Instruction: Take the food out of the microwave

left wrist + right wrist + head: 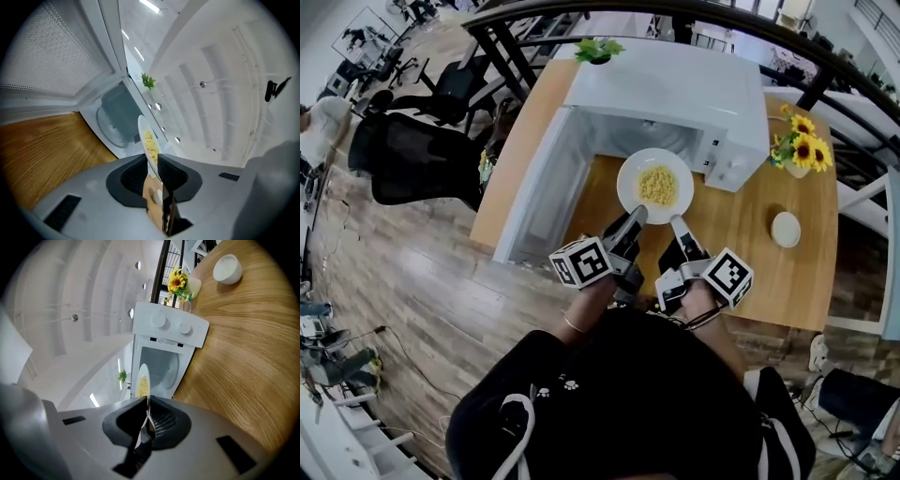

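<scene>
Head view shows a white plate [629, 180] with yellow food [657, 185] just in front of the open microwave [675, 94], over the wooden table [764, 272], while the left gripper [636, 217] and the right gripper [677, 223] each have their jaws clamped on its near rim.

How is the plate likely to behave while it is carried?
Probably stiff: the plate sits flat though the left tool and right tool pinch only its near rim. It looks glossy, so it may slip. The loose food could slide if tilted.
</scene>
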Demonstrator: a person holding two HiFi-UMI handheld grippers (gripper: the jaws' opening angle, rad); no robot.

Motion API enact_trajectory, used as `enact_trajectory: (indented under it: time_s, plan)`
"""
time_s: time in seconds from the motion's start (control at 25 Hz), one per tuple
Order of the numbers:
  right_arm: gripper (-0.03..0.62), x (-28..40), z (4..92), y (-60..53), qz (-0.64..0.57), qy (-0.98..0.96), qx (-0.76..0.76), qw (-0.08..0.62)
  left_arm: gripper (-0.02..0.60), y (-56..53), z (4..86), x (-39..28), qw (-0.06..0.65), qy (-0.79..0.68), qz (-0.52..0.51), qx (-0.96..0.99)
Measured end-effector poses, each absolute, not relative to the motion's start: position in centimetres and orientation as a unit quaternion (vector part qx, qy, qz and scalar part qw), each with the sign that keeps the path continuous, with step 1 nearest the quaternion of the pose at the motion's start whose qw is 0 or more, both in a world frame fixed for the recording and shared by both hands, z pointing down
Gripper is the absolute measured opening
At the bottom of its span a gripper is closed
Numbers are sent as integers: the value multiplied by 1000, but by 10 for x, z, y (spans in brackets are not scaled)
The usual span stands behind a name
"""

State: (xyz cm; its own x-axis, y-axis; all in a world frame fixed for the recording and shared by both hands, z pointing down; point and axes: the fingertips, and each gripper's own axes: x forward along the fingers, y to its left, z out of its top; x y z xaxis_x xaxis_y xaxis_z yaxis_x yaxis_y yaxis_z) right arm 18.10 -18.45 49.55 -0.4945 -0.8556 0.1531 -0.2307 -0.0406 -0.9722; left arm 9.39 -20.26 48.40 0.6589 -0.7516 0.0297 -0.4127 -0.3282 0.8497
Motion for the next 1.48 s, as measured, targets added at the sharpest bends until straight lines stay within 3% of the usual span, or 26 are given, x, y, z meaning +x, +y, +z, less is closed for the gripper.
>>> enact_trajectory:
  time_s: [1.48]
  plan:
    - [18, 161, 489, -171, -575, 634, -443, 266, 63, -190, 482, 74, 472, -340, -196, 789]
